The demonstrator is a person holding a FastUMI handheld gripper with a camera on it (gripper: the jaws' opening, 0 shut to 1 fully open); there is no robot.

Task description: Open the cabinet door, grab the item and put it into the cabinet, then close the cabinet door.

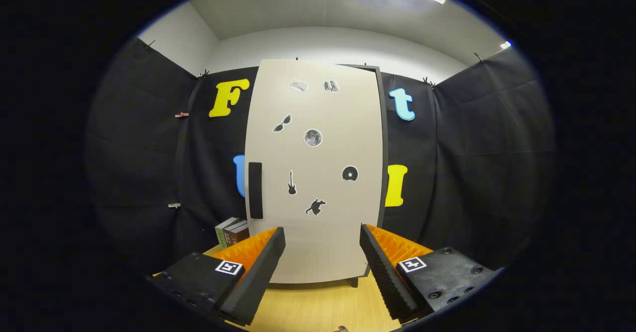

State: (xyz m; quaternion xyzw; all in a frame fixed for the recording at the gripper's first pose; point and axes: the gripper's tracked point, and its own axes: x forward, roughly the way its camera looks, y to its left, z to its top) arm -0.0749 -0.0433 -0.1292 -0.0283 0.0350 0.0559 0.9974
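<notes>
A tall cabinet stands on the wooden table straight ahead of my fingers, its pale door [318,183] shut and dotted with several small stickers. A dark vertical handle [255,190] sits on the door's left side, up and left of my left finger. My gripper [323,237] is open, nothing between its fingers, and it faces the door's lower part at a short distance. A few small boxes [232,231] stand side by side on the table left of the cabinet, just beyond my left finger, partly hidden by it.
The wooden table [323,304] runs under the fingers up to the cabinet's foot. Black cloth walls close in behind and on both sides of the cabinet. A dark cabinet side [383,148] shows along the door's right edge.
</notes>
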